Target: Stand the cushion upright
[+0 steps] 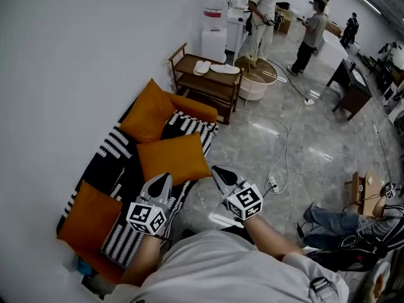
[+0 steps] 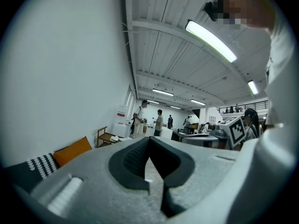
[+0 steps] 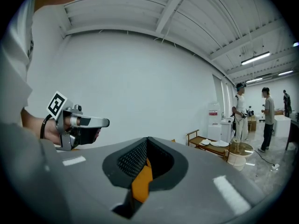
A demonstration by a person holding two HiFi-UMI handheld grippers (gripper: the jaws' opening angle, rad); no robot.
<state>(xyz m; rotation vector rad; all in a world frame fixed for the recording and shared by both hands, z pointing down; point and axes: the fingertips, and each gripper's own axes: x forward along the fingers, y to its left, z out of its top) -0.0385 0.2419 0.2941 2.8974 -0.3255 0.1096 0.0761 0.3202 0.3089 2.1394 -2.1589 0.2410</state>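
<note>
An orange cushion (image 1: 173, 157) lies flat on the seat of the black-and-white striped sofa (image 1: 117, 145) by the wall. A second orange cushion (image 1: 149, 110) leans upright at the sofa's far end, and a third (image 1: 88, 216) lies at the near end. My left gripper (image 1: 163, 183) hovers shut and empty at the flat cushion's near edge. My right gripper (image 1: 221, 174) is shut and empty just right of that cushion, over the floor. In the left gripper view the shut jaws (image 2: 149, 141) point across the room, past an orange cushion (image 2: 72, 150). Orange cushion (image 3: 142, 181) shows through the right gripper's (image 3: 148, 141) notch.
A wooden side table (image 1: 205, 81) stands beyond the sofa, then a water dispenser (image 1: 214, 27) and a white tub (image 1: 255, 77). Cables and a power strip (image 1: 273, 184) lie on the floor. Several people stand at the back; a seated person's legs (image 1: 334, 223) are at right.
</note>
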